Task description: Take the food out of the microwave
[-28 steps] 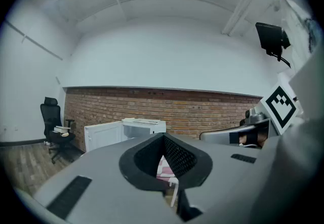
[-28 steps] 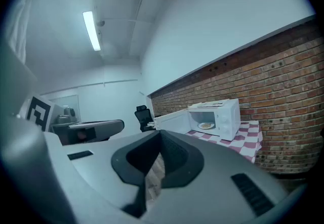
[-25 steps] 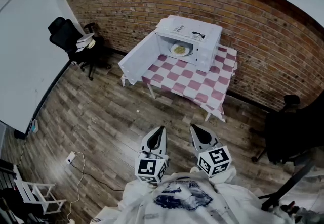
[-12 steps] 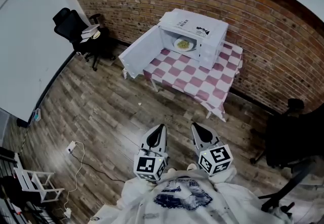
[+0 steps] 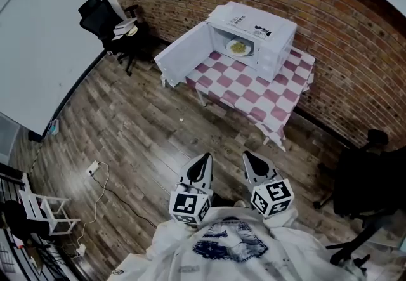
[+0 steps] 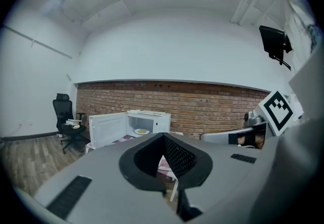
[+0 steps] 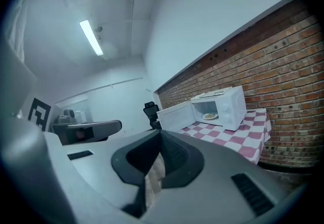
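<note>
Microwave door (image 5: 184, 61) found swung open. Left hand-held gripper (image 5: 203, 159) shut, empty, 6 o'clock. Plate of food (image 5: 238, 47) noted inside microwave (image 5: 260, 32) on checkered surface (image 5: 254, 92), 1 o'clock, well apart. Right hand-held gripper (image 5: 248, 157) shut, empty. Microwave shifted rightward in head view within last second; approach judged unfinished.

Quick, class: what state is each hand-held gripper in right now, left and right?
Left hand-held gripper: closed, holding nothing.
Right hand-held gripper: closed, holding nothing.
</note>
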Demonstrator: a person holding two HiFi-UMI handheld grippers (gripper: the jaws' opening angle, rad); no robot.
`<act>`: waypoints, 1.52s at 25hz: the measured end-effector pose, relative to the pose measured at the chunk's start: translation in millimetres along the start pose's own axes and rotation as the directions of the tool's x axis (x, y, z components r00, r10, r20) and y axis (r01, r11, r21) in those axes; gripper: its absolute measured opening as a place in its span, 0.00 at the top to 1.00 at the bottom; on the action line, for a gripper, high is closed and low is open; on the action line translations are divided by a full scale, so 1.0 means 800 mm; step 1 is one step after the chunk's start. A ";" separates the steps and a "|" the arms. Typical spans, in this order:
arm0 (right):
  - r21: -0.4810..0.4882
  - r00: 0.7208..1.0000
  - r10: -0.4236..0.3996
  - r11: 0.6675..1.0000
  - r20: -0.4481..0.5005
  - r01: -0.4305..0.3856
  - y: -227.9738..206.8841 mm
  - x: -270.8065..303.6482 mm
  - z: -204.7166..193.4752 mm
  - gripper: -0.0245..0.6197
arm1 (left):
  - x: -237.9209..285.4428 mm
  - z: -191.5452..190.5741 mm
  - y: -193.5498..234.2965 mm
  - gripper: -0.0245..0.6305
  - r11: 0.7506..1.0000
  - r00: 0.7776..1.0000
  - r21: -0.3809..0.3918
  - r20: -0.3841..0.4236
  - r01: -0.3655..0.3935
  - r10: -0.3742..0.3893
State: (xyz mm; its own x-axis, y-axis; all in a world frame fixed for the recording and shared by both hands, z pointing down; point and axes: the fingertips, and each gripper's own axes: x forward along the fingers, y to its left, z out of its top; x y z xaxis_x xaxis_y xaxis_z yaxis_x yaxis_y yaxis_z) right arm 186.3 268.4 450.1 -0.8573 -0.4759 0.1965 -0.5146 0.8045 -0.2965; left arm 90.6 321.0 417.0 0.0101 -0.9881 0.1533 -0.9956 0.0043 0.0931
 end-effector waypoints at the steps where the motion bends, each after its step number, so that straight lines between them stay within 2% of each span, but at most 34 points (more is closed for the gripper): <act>1: 0.001 1.000 0.004 1.000 -0.001 -0.004 -0.001 0.000 0.000 0.95 | 0.000 0.001 0.000 0.95 1.000 1.000 0.002 0.000 -0.003 0.003; 9: -0.003 1.000 0.002 1.000 -0.005 -0.002 -0.011 0.019 0.003 0.94 | 0.019 0.003 0.015 0.95 1.000 1.000 0.004 0.008 -0.010 0.010; 15: -0.006 0.999 -0.037 0.999 -0.013 0.037 -0.026 0.060 0.007 0.94 | 0.054 0.004 0.053 0.95 1.000 1.000 -0.001 0.012 0.004 -0.004; 29: -0.025 0.991 -0.128 0.992 -0.035 0.127 -0.040 0.248 0.047 0.94 | 0.181 0.039 0.219 0.95 0.997 0.997 0.000 0.023 0.076 -0.076; 38: -0.020 0.978 -0.204 0.979 -0.033 0.203 -0.034 0.359 0.070 0.94 | 0.247 0.055 0.321 0.95 0.988 0.988 0.006 0.014 0.152 -0.152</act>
State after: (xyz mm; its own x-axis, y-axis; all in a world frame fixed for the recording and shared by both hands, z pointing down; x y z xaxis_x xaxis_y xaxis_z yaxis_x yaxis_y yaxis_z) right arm -46.9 90.3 462.5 -0.7335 -0.6176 0.2838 -0.6774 0.6983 -0.2313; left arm -167.4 119.8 427.8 0.1603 -0.9793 0.1234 -0.9831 -0.1472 0.1092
